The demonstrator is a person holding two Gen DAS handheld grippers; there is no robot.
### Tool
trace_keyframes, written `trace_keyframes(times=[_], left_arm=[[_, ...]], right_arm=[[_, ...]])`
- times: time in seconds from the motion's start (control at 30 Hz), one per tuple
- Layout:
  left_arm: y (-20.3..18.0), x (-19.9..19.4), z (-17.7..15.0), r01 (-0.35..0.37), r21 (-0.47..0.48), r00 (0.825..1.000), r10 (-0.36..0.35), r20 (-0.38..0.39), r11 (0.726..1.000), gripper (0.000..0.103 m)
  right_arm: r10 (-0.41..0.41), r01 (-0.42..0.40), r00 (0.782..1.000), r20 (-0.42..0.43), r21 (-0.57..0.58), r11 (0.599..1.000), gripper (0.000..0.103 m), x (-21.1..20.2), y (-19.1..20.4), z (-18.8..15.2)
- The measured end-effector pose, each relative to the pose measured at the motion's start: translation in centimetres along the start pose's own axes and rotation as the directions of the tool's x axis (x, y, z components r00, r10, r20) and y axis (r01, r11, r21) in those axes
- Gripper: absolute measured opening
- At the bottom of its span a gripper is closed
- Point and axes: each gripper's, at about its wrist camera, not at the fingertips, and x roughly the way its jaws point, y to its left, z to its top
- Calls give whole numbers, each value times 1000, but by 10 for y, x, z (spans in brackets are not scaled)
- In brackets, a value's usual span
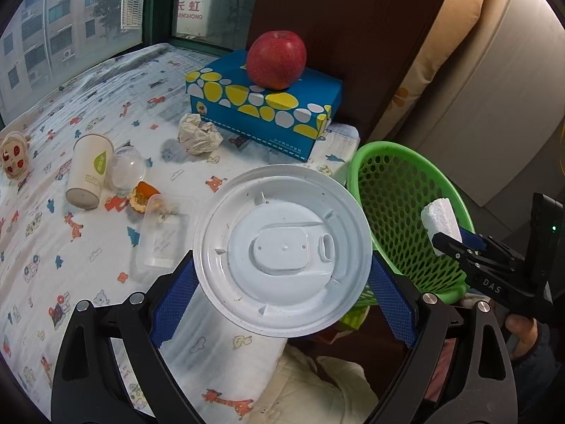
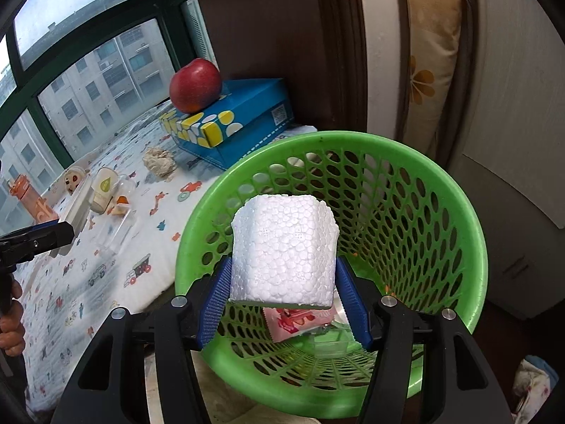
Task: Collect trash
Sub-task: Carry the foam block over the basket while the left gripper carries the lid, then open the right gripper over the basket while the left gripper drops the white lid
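Left claw (image 1: 282,282) holds a white round plastic lid (image 1: 282,251) edge-on between its blue pads, clamped on the lid's left and right rim. The lid hangs above the near edge of the bed (image 1: 70,247), just left of the green basket (image 1: 374,162).

Right claw (image 2: 282,296) grips a white foam block (image 2: 282,247) by its two sides, over the basket's mouth, inside the rim line as seen from the right wrist view. Basket floor carries a pink wrapper (image 2: 300,321) and a clear plastic piece (image 2: 328,346).

Trash on the printed bed sheet:
- paper cup (image 1: 90,171) lying on its side, touching a clear dome lid (image 1: 125,169)
- orange peel (image 1: 141,196) just beside the dome lid
- clear plastic tray (image 1: 162,233) near the peel
- crumpled paper ball (image 1: 197,134) just in front of the blue tissue box (image 1: 265,102)

A red apple (image 1: 276,60) sits on top of the box. A small toy figure (image 1: 14,159) lies at the far left.
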Motion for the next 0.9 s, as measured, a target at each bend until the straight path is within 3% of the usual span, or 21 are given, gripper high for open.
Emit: trace_keyframes(times=[0.17,0.27,0.9], left_arm=[[-27,11,11,25,36,1000,-25,-11,999,91],[-41,17,16,38,55,999,-37,-20,998,91],[-116,74,18,116,142,986,-96,-137,983,92]], right_arm=[[-18,18,1000,1,44,999,58,0,-22,0],[-20,19,1000,12,64,998,70,-3,-30,-2],[-32,23,998,53,150,988,70,-32,-70,-15]])
